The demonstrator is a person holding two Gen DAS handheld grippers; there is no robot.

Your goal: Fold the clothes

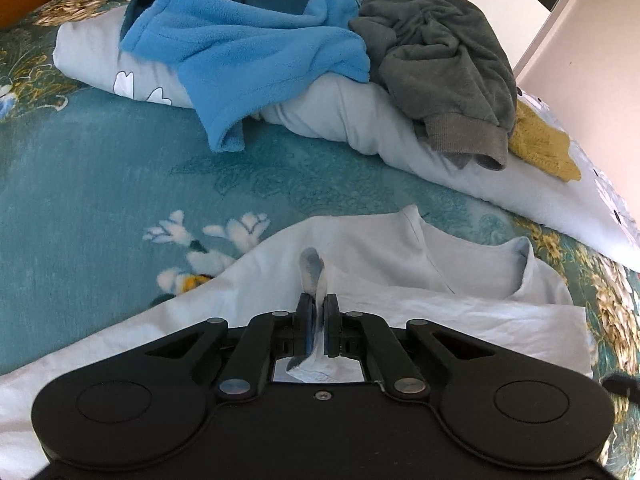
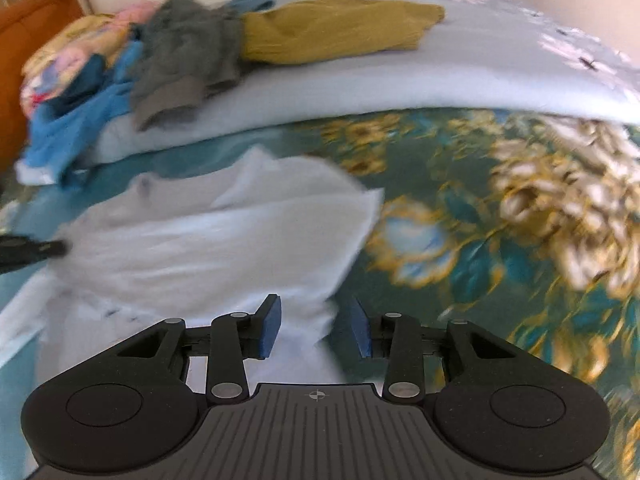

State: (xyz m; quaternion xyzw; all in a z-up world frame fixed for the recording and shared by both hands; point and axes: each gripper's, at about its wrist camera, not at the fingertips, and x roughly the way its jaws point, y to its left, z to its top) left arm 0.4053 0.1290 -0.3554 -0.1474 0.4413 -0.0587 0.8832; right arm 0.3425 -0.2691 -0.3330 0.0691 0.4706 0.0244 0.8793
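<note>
- Your left gripper (image 1: 318, 308) was clamped on a pinched-up fold of the white shirt (image 1: 440, 320); cloth ran between its 2 pads and out behind them.
- Your right gripper (image 2: 316, 324) stood partly open above the white shirt's near edge (image 2: 224, 248); its 2 blue pads (image 2: 270, 326) pressed on nothing.
- The white shirt lay spread on the teal floral bedspread (image 1: 100, 168), just in front of the pale grey duvet (image 1: 360, 120).
- On that duvet rested the blue fleece (image 1: 248, 40), the grey sweater (image 1: 440, 52) beside it, and the mustard garment (image 2: 332, 28) past the sweater.
- The right view was blurred.
</note>
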